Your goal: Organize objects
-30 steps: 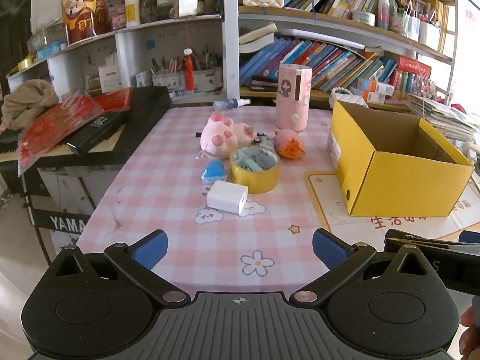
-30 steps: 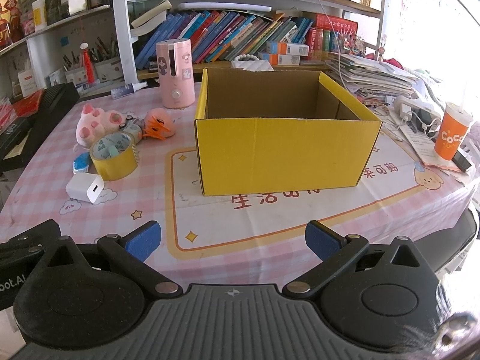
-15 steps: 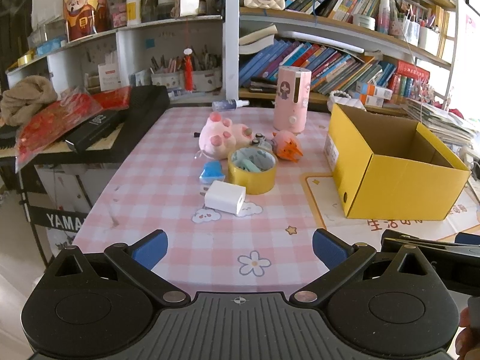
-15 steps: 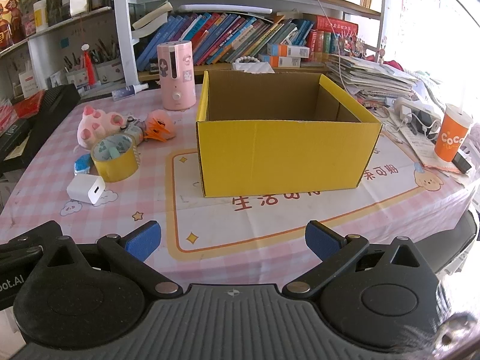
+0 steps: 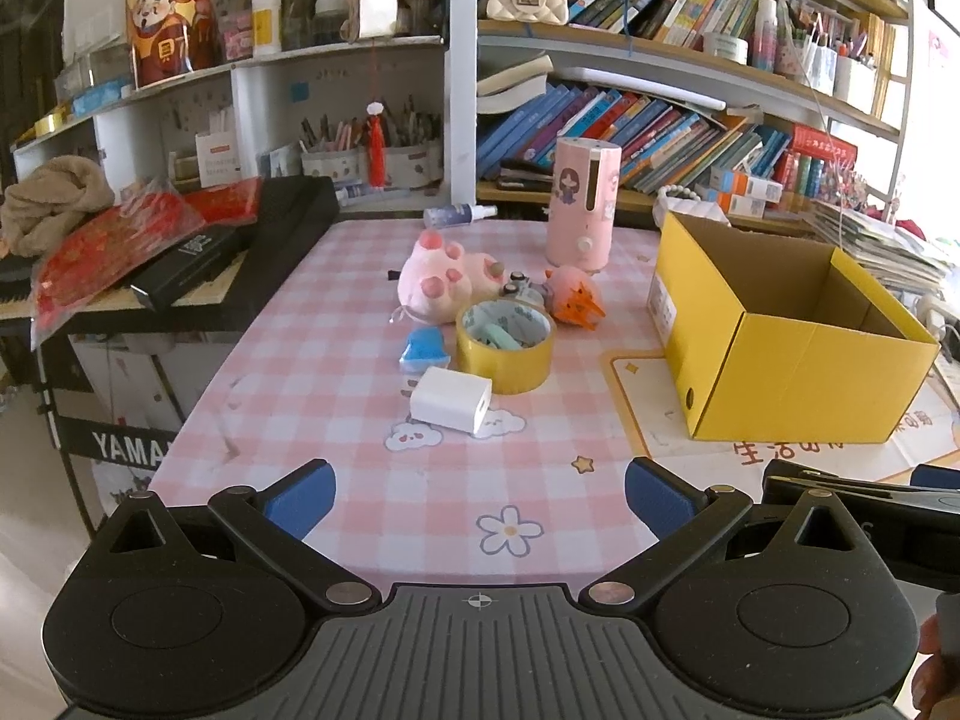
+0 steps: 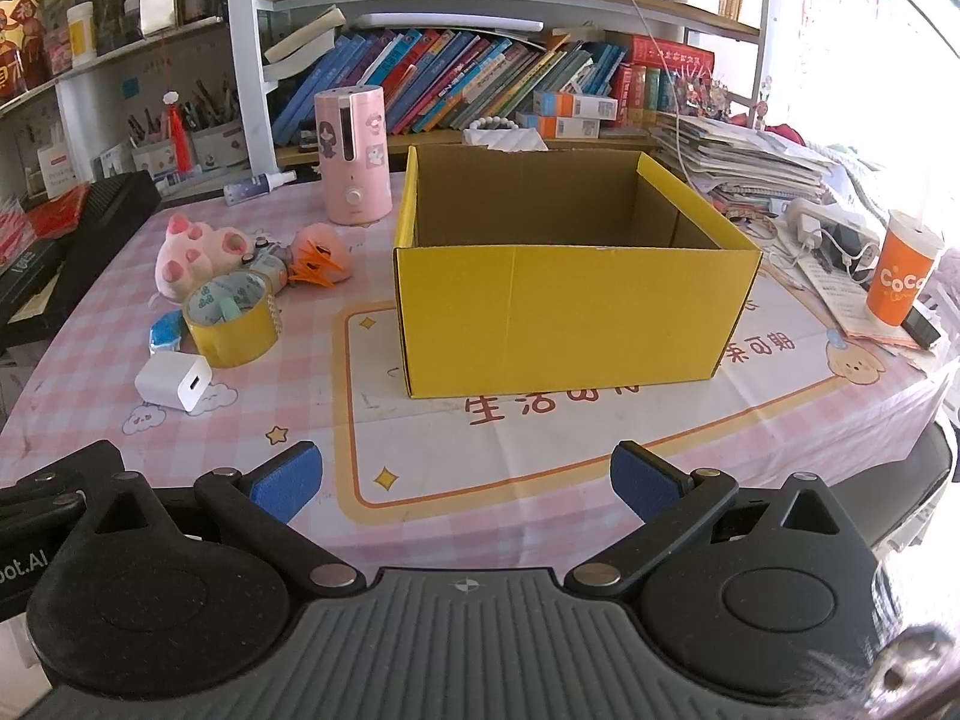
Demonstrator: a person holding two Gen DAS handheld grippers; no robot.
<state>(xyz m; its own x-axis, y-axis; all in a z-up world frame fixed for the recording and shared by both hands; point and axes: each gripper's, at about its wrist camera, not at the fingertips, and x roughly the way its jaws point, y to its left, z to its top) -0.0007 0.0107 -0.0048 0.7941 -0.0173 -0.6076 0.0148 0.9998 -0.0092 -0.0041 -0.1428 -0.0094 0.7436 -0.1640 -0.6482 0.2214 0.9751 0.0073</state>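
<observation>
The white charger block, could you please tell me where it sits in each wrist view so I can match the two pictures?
Left wrist view: the white charger block lies centre frame, just in front of the yellow tape roll.
Right wrist view: it lies at the left, again by the tape roll.
Shared landmark: the yellow box.

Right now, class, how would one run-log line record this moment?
phase: approach | left gripper: open, empty | right gripper: open, empty | yellow box: nothing seen inside | white charger: on table, nearest
</observation>
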